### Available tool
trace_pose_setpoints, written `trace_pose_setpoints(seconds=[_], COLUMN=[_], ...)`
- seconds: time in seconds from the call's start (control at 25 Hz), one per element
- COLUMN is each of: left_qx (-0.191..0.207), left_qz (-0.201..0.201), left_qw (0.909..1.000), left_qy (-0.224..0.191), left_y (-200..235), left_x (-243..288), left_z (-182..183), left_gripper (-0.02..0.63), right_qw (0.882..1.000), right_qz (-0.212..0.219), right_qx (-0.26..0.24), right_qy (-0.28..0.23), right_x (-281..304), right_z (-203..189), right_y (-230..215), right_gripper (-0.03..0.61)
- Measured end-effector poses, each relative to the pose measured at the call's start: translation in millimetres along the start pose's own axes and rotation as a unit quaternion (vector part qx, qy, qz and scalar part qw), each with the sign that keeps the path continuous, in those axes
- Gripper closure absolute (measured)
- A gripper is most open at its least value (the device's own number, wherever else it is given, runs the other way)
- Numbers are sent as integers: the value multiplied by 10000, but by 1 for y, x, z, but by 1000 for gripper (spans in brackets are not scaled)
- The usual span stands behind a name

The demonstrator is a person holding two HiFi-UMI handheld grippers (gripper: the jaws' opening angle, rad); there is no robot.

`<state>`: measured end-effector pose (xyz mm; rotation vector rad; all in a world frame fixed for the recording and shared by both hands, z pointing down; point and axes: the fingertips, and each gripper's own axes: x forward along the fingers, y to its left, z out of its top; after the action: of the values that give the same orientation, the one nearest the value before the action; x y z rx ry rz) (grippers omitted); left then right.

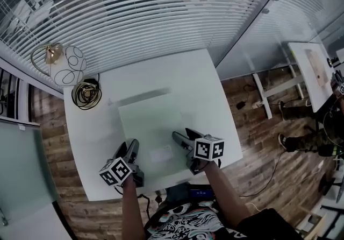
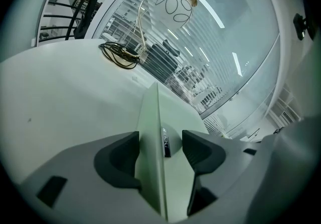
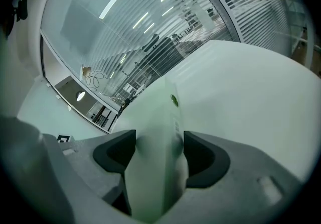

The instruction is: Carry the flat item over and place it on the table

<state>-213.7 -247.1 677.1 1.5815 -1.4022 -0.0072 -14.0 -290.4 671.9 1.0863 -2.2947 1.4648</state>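
Observation:
A thin, pale flat panel [image 1: 153, 123] hangs level just above the white table [image 1: 199, 77] and casts a shadow on it at its far edge. My left gripper [image 1: 131, 148] is shut on the panel's near left edge, and my right gripper [image 1: 180, 138] is shut on its near right edge. In the left gripper view the panel [image 2: 153, 117] runs edge-on between the dark pads of the left gripper [image 2: 159, 150]. The right gripper view shows the panel [image 3: 158, 112] pressed between the pads of the right gripper [image 3: 159, 152].
A wire lamp [image 1: 64, 64] and a coiled cable [image 1: 86, 93] sit at the table's far left corner. A glass wall with blinds [image 1: 161, 13] stands behind the table. At the right, on the wood floor, are a person's legs [image 1: 306, 136] and another table [image 1: 312, 72].

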Motion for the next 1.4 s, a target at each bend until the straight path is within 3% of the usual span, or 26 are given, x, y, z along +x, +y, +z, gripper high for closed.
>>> trace_pose_setpoints(seconds=[0.24, 0.36, 0.56, 0.72, 1.04, 1.2, 1.28, 1.4], left_qx=[55, 273, 455, 699, 1039, 1131, 1180, 1273], left_qz=[76, 189, 262, 334, 86, 86, 10, -54], left_qw=[10000, 9994, 9986, 9970, 9922, 9913, 9910, 9902], left_qy=[25, 36, -6, -73, -682, -674, -625, -578], left_y=[1, 0, -5, -6, -29, -33, -37, -44], left_x=[1, 1, 0, -7, -25, -30, -32, -37], left_z=[0, 1, 5, 9, 31, 29, 28, 26], left_gripper=[349, 348, 348, 348, 367, 418, 449, 558], right_qw=[9997, 9991, 9987, 9963, 9875, 9833, 9797, 9739], right_qz=[-106, -168, -268, -399, -598, -553, -642, -780], right_qx=[-209, -361, -288, -606, -1170, -1364, -1508, -1745], right_qy=[88, 109, -333, -456, -874, -1070, -1154, -1223], right_x=[1, 0, -9, -13, -27, -35, -39, -46], right_z=[1, 3, 16, 18, 34, 35, 37, 36], right_y=[0, 1, 4, 11, 29, 41, 44, 49], right_gripper=[293, 293, 305, 305, 313, 384, 452, 563])
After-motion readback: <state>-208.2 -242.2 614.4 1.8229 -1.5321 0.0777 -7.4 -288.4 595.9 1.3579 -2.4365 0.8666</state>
